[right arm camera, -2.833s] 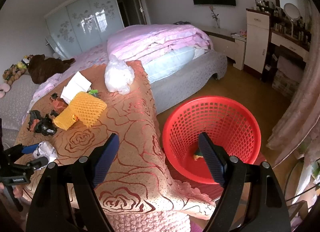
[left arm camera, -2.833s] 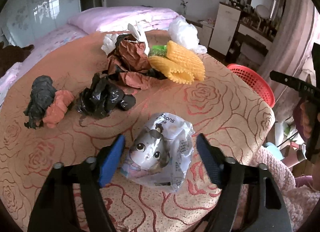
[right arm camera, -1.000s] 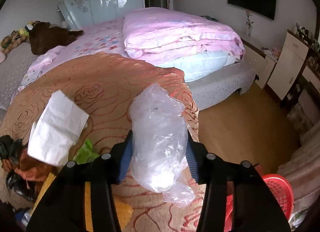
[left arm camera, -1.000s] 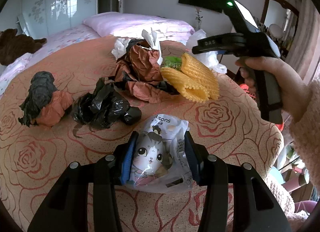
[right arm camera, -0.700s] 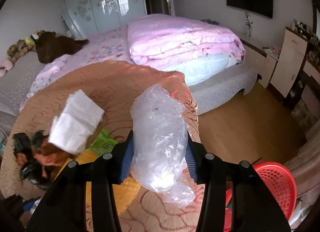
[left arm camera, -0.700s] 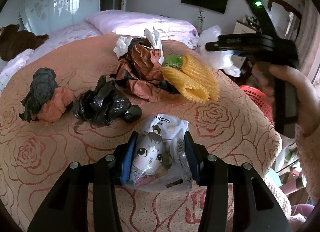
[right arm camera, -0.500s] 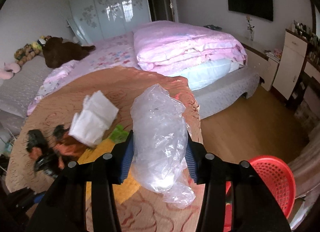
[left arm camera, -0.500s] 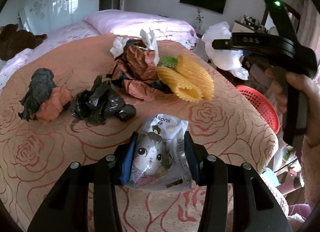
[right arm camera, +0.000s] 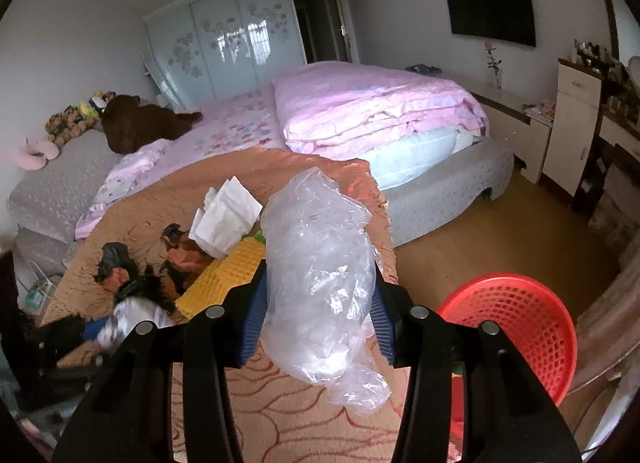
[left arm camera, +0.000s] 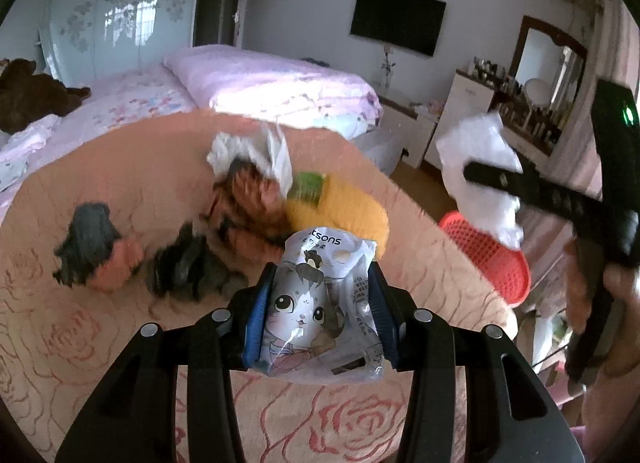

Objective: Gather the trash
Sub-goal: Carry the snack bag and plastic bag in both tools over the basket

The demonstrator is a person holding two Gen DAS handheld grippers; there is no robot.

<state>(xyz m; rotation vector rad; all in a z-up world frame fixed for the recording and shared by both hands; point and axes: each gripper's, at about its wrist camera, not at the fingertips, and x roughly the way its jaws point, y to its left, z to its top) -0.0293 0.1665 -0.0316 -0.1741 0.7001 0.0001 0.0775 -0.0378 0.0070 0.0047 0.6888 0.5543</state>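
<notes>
— Lifted off the bedspread now, both loads, where earlier the left gripper (left arm camera: 320, 317) sat wide open around the cat-print packet (left arm camera: 320, 311) and the right gripper (right arm camera: 316, 317) hung bare over the red basket (right arm camera: 516, 323).
— Held how?
— Left closed partway on the packet, blue pads (left arm camera: 256, 319) pressing its two sides, packet clear of the cloth. Right closed partway on the clear plastic bag (right arm camera: 320, 283), a loose tail drooping below the fingers.
— Handling?
— Probably almost weightless, both. Packet: thin glossy film, crinkly, likely slippery; best pinched across the puffed middle, as now. Bag: soft, shapeless, prone to slide out if only a loose fold is caught; best gripped around the bunched bulk.
— Beyond the grippers?
— Just past the packet, on the rose-patterned bedspread (left arm camera: 60, 343): black crumpled bags (left arm camera: 188, 267), a dark and orange wad (left arm camera: 96, 251) to their left, brown crumpled paper (left arm camera: 256, 199), yellow foam netting (left arm camera: 344, 211) with a scrap of green (left arm camera: 308, 183), white tissue (left arm camera: 244, 147) on top. All blurred in the left view.
— And the basket?
— On the floor beside the bed's corner, well below the bedspread, lower right in the right view. Seen from the left: right gripper and the person's hand (left arm camera: 600, 287) above and near it, bag in tow.
— Farther off?
— Pink folded quilt (right arm camera: 380, 111), wardrobe, wall television.
</notes>
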